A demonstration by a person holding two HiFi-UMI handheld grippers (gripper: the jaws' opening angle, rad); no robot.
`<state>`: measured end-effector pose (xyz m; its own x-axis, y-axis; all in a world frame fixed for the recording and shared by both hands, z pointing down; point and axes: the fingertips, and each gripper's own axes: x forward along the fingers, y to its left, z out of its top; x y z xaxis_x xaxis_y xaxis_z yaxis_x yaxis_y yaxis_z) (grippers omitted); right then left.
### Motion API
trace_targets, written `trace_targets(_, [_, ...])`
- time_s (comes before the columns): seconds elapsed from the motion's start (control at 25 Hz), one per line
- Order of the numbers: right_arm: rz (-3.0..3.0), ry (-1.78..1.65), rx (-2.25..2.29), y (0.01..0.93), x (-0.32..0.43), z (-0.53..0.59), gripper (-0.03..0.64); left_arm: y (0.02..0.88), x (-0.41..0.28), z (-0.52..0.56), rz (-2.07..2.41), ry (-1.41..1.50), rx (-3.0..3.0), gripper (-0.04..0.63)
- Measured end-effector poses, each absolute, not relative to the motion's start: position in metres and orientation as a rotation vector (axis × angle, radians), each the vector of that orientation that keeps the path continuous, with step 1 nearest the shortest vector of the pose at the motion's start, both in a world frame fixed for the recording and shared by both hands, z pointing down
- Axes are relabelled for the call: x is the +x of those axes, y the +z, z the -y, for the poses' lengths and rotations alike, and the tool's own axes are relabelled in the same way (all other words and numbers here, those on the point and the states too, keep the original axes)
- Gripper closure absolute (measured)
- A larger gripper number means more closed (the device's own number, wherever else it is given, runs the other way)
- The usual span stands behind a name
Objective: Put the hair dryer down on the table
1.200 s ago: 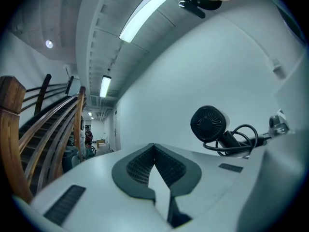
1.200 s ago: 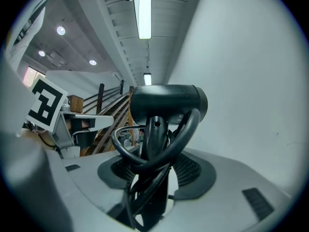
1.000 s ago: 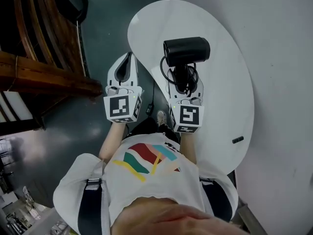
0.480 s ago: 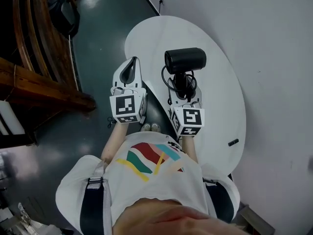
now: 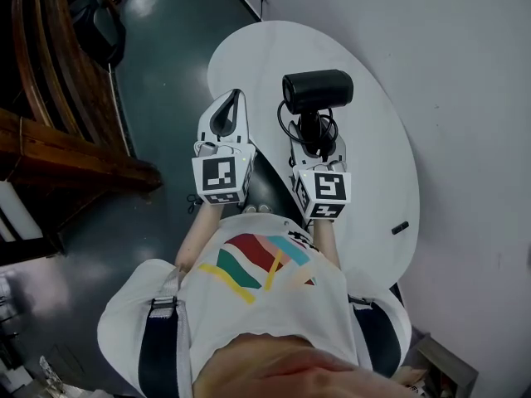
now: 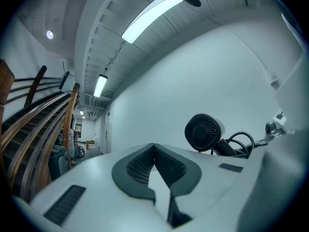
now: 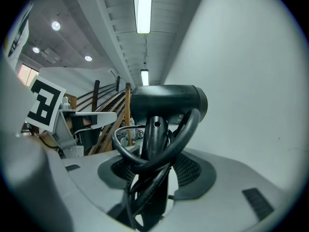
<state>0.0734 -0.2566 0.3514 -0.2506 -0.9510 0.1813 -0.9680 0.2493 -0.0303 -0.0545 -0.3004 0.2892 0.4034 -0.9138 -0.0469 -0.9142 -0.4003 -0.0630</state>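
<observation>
Right gripper point(image 5: 314, 133) is still clamping the black hair dryer point(image 5: 317, 92) above the white oval table point(image 5: 373, 156), barely moving; left gripper point(image 5: 230, 106) is idling closed, empty. Set-down still pending.

The black plastic hair dryer point(image 5: 317, 92) is held level, handle clamped in the right hand-held gripper point(image 5: 314, 139), barrel crosswise on top, black cord looped round the handle. It hangs over the white oval desk point(image 5: 373, 164), toward 1 o'clock, seemingly clear of it.

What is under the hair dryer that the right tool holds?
Below the hair dryer, gripped by its handle in the right tool, is the white table. The table patch directly beneath is covered.
</observation>
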Motion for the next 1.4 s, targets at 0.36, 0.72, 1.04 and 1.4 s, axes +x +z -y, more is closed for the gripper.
trace_targets(0.36, [2.342,0.169,1.85,0.348,0.07,0.261,0.393,0.29,-0.062,0.305,-1.682,0.025,-2.58,0.58])
trace_targets(0.72, [2.297,0.161,1.871,0.353,0.08,0.266,0.393,0.293,-0.057,0.303,-1.645,0.004,-2.593,0.58])
trace_targets(1.04, [2.231,0.152,1.894,0.362,0.095,0.268,0.393,0.296,-0.058,0.297,-1.637,-0.006,-2.602,0.58])
trace_targets(1.4, [2.146,0.232,1.916,0.393,0.112,0.26,0.393,0.305,-0.06,0.29,-1.644,-0.041,-2.603,0.58])
